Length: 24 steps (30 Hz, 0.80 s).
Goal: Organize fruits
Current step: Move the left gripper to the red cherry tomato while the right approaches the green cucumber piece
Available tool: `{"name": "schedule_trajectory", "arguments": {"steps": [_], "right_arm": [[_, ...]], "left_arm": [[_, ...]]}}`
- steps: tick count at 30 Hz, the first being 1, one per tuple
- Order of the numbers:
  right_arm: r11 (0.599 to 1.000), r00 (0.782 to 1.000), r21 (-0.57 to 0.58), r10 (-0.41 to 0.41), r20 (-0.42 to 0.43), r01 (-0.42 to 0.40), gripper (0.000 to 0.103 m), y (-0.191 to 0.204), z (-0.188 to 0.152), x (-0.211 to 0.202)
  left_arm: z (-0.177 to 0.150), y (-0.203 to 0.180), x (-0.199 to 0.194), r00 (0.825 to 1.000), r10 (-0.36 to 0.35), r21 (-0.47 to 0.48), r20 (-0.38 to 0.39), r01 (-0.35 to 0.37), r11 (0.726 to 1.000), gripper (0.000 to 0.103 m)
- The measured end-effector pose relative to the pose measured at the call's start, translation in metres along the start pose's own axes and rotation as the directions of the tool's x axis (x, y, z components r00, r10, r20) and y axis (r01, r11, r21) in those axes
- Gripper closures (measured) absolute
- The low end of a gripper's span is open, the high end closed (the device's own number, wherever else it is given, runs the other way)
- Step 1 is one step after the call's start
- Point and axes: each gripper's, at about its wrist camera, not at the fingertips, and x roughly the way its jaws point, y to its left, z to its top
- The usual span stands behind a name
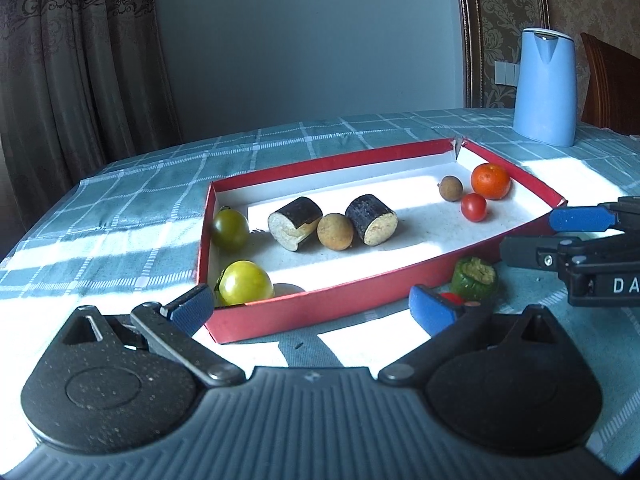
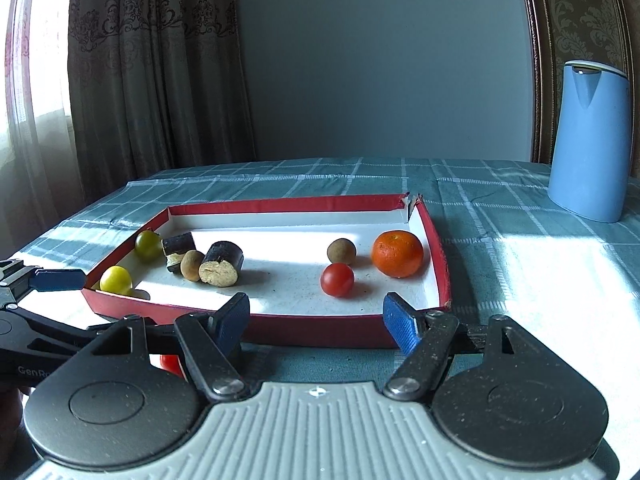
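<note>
Red tray (image 2: 280, 326) on checked tablecloth (image 2: 520, 264), centre frame, holding tangerine (image 2: 397, 253), red tomato (image 2: 337, 279), yellow tomato (image 2: 116, 280) and cut cane pieces (image 2: 221, 263). Left gripper (image 1: 316, 312) and right gripper (image 2: 316, 316), lower frame: jaws apart, empty. Green stub (image 1: 475, 282) lies outside tray.

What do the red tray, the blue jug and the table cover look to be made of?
Red tray: likely cardboard, matte red outside, white inside; its far corner is torn and split.
Blue jug: probably plastic, smooth with a soft sheen and a moulded spout.
Table cover: teal checked, either fabric or vinyl; it shows creases, but the weave can't be made out.
</note>
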Motion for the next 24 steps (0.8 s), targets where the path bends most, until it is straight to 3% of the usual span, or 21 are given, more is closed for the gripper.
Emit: {"name": "schedule_trajectory", "arguments": {"steps": [3, 10, 19, 20, 24], "right_arm": [[0.998, 0.998, -0.024, 0.050, -0.037, -0.050, 0.030, 0.012, -0.003, 0.002], [0.997, 0.993, -0.001, 0.071, -0.093, -0.071, 0.030, 0.018, -0.001, 0.018], [0.998, 0.994, 0.041, 0.055, -0.094, -0.051, 0.030, 0.024, 0.001, 0.025], [0.998, 0.995, 0.031, 0.051, -0.091, -0.049, 0.041, 0.025, 0.001, 0.023], [0.998, 0.996, -0.024, 0.056, -0.071, -0.058, 0.057, 0.033, -0.001, 0.016]], "left_arm": [[-0.003, 0.008, 0.000, 0.999, 0.034, -0.019, -0.009, -0.035, 0.999, 0.000], [-0.004, 0.014, 0.006, 0.997, 0.049, -0.027, -0.058, -0.050, 0.998, 0.000], [-0.005, 0.012, 0.010, 0.995, 0.052, -0.017, -0.082, -0.054, 0.998, 0.000], [-0.005, 0.012, 0.010, 0.995, 0.053, -0.016, -0.080, -0.054, 0.998, 0.000], [-0.005, 0.012, 0.010, 0.996, 0.054, -0.018, -0.077, -0.056, 0.998, 0.000]]}}
